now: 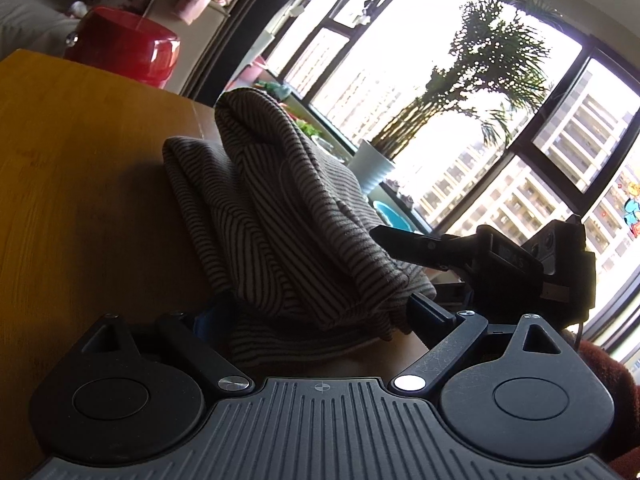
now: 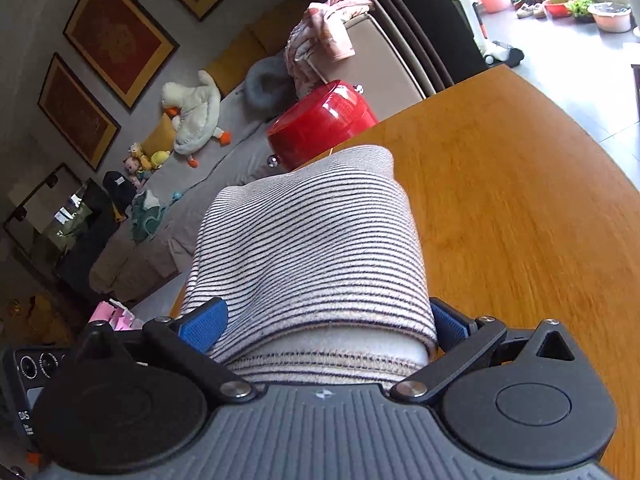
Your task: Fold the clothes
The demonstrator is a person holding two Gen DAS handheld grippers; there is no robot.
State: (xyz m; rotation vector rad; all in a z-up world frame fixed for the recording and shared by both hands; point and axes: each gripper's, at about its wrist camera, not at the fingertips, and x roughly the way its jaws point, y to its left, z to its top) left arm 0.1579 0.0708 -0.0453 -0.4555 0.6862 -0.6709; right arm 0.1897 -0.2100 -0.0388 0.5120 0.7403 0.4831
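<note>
The striped garment [image 2: 308,248] lies bunched in thick layers on the wooden worktop [image 2: 520,208], its near edge held up off the wood between my two grippers; I judge a fold is under way, and the next move calls for carrying that edge toward twelve o'clock and laying it flat. My right gripper [image 2: 324,324] has its jaws set wide, blue pads at nine and three o'clock pressed against the bundle. My left gripper [image 1: 320,312] straddles the cloth likewise, but its fingertips are buried, so I cannot tell its grip.
</note>
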